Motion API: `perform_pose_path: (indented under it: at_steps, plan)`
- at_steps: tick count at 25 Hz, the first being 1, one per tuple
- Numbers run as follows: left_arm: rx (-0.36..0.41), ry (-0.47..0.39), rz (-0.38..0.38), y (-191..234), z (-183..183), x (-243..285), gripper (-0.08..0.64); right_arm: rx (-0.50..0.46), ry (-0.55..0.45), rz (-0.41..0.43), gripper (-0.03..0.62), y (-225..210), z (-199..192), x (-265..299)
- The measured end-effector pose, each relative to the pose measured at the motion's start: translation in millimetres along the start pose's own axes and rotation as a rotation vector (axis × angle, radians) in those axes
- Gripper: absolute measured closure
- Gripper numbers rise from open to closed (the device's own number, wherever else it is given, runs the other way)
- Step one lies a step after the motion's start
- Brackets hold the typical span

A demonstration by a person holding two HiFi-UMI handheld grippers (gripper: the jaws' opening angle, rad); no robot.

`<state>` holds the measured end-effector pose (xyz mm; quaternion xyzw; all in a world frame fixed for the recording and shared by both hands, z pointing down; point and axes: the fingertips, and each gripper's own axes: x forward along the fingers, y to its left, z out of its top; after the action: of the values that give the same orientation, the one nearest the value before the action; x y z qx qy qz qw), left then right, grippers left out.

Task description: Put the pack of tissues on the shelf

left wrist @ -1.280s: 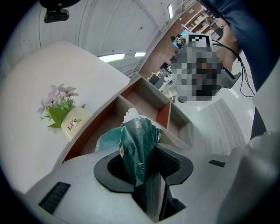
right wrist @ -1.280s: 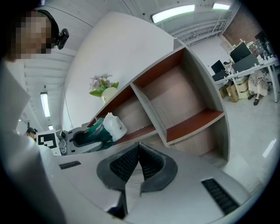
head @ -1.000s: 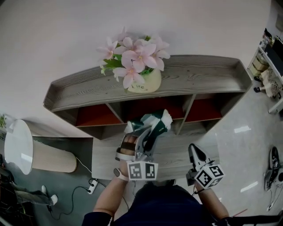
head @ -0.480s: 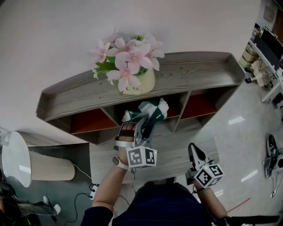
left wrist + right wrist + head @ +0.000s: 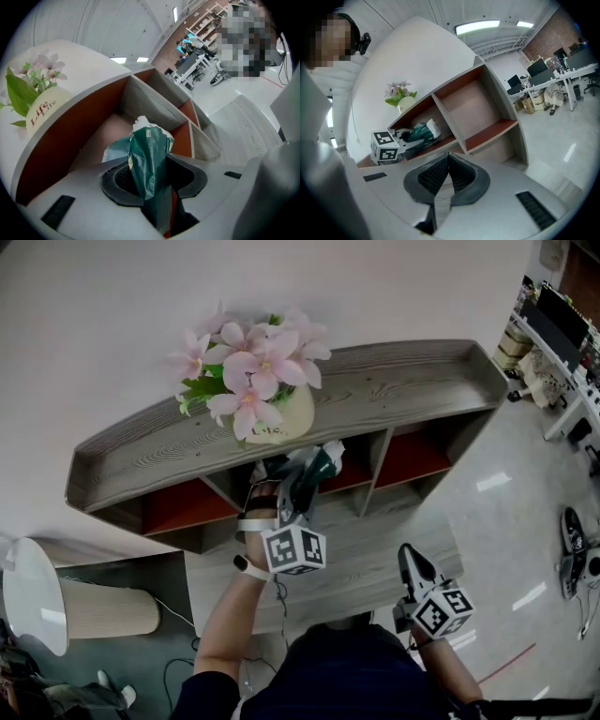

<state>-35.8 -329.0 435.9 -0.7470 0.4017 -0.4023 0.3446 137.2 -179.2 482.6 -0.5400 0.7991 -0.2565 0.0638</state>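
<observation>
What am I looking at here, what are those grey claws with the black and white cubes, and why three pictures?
A person holds a two-jaw gripper in each hand; the marker cubes belong to them. The head view comes from a camera on the person's head, looking down; the other two cameras ride on the grippers. The left gripper is clamped on a dark green crinkly plastic pack of tissues, at the mouth of the middle compartment of a grey wood-grain shelf unit. A cream pot of pink flowers stands on top. The right gripper is shut and empty.
</observation>
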Motion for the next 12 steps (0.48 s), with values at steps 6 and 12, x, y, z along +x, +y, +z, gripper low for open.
perform_pose_path:
  at_steps: [6,12]
  plan:
    - [0.012,0.006,-0.018,-2,-9,13,0.402,0.006,0.001,-0.023,0.581,-3,-3,-4]
    - [0.014,0.008,-0.035,-8,-15,20,0.4,0.008,0.003,-0.032,0.581,-2,-4,-5]
